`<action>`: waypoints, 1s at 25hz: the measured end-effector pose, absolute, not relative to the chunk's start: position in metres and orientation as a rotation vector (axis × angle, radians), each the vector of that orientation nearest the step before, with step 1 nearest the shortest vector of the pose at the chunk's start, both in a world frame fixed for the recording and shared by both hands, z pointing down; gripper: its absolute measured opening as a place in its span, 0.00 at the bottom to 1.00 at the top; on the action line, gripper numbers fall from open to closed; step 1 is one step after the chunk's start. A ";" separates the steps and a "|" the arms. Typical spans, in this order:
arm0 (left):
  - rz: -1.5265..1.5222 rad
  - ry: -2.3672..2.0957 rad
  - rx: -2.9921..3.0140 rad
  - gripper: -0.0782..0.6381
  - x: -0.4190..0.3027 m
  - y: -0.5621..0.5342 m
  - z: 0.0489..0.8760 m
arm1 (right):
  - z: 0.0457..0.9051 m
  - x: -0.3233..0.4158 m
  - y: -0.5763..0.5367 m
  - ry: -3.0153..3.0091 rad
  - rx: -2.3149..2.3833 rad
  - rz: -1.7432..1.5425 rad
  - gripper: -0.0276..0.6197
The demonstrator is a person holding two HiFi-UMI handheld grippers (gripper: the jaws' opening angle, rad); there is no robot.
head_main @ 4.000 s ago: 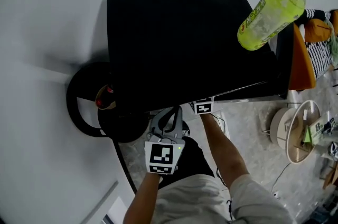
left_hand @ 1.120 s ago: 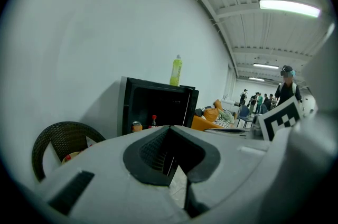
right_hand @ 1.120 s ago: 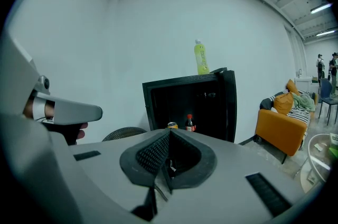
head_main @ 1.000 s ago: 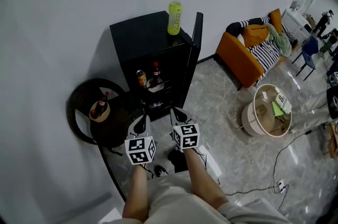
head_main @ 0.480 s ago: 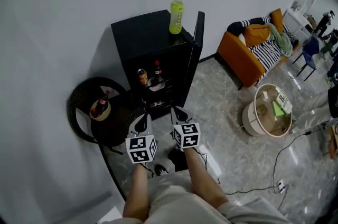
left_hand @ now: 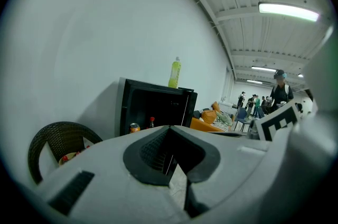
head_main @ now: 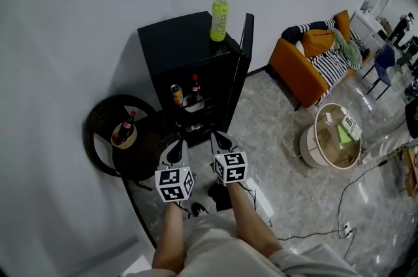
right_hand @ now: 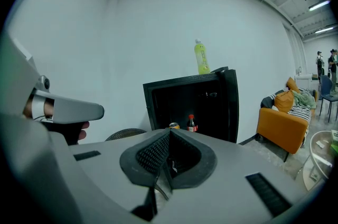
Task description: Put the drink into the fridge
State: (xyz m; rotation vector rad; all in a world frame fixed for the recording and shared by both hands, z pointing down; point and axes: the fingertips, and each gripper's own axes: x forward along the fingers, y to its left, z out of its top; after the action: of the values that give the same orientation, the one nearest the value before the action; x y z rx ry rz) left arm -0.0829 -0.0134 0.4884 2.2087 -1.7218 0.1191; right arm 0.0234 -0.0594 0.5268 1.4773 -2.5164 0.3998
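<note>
1. Sofa (head_main: 297,73): orange, with striped cushions, against the wall to the right of the fridge. It is well apart from the fridge and no obstacle.
2. Fridge (head_main: 176,44): a black cabinet against the wall. Its door (head_main: 243,57) is swung open at the right and the shelves are exposed.
3. Wicker chair (head_main: 98,132): round and dark, just left of the fridge. A small bottle (head_main: 128,121) lies on its seat. It may crowd an approach from the left.
4. Low round table (head_main: 313,138): pale, on the floor to the right, clear of the route.
5. Drink (head_main: 219,17): a yellow-green plastic bottle with a white cap. It stands upright on the fridge top, near the front right corner and just beside the open door's upper edge.
   - Handling, as judged: moderately heavy if full; thin walls that give under pressure; smooth label, so likely slippery; tall, so easily tipped.
   - Best hold: across the mid-body, below the shoulder.
6. Left gripper (head_main: 176,148): held low in front of the fridge, well short of the drink. Its fingers (left_hand: 153,151) are pressed together on nothing.
7. Right gripper (head_main: 219,138): beside the left one. Its fingers (right_hand: 153,157) are likewise pressed together and empty.
8. Shelf stock: an orange can (head_main: 176,94) and a red-capped bottle (head_main: 194,86) on one shelf, taking up part of the space there.
</note>
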 end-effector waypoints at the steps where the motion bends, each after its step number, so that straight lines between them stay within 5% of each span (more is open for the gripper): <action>1: 0.120 -1.721 2.210 0.12 -0.082 -0.014 0.488 | 0.527 0.023 -0.060 -2.518 1.477 0.403 0.05; 18: 0.081 -1.665 2.223 0.12 -0.068 -0.015 0.492 | 0.525 0.033 -0.056 -2.689 1.433 0.624 0.05; 25: 0.436 -1.590 2.079 0.12 -0.114 0.020 0.617 | 0.691 0.123 0.008 -2.259 1.208 0.799 0.05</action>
State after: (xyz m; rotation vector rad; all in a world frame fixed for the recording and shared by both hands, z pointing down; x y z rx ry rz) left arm -0.1142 0.0195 0.6168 2.0786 -1.5899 0.4357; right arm 0.1234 0.0082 0.6905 1.2083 -2.2592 0.7990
